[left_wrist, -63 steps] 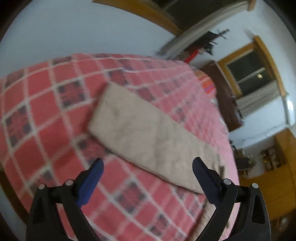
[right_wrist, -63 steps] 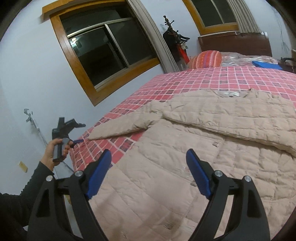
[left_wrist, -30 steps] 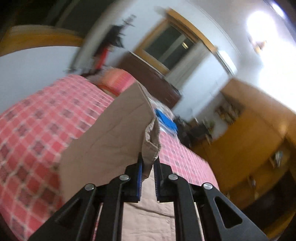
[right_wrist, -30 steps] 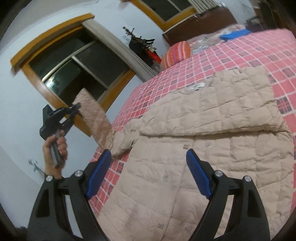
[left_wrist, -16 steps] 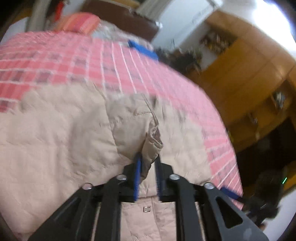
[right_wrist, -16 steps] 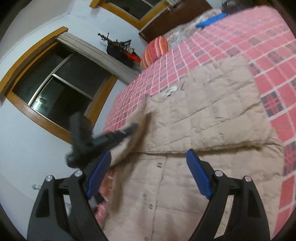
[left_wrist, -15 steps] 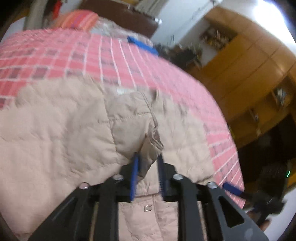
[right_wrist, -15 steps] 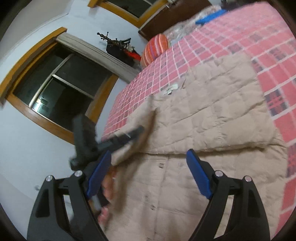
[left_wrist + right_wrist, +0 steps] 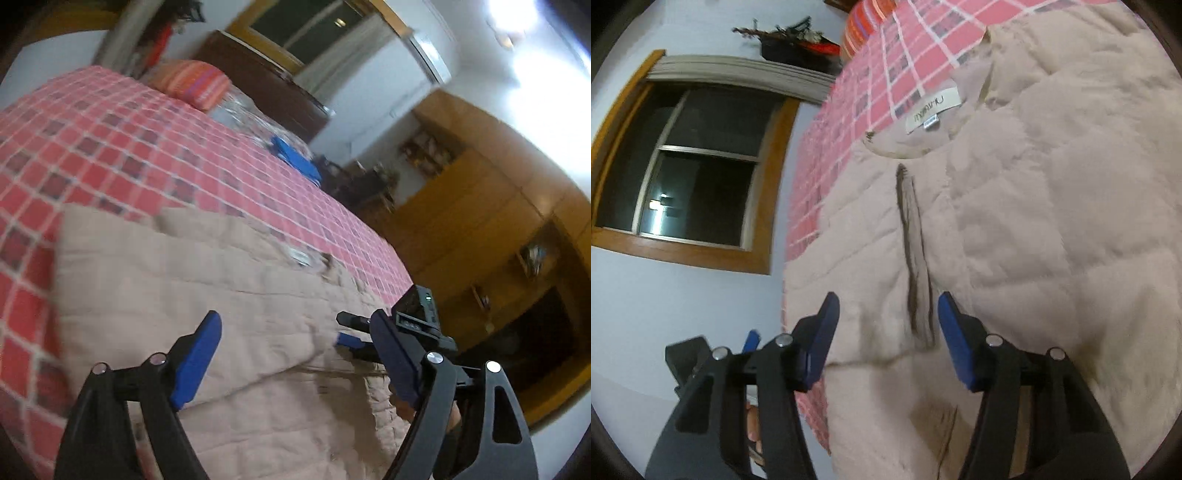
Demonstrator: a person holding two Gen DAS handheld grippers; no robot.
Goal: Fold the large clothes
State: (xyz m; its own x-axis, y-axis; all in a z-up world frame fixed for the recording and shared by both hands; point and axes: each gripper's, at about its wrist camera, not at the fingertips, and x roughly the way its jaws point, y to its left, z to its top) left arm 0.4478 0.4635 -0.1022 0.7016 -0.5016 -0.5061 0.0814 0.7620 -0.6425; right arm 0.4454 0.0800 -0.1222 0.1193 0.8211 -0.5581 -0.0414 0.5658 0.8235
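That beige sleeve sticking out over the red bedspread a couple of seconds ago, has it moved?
Yes. The sleeve now lies folded inward across the jacket, off the checked bedspread. The left gripper is open.

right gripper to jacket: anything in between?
Nothing visible. The right gripper hangs with jaws open straight over the beige jacket, at the dark gap between the two folded-in sleeves. Only bare fabric shows between the jaws. The left gripper, also open, sits off to the side, not in the path.
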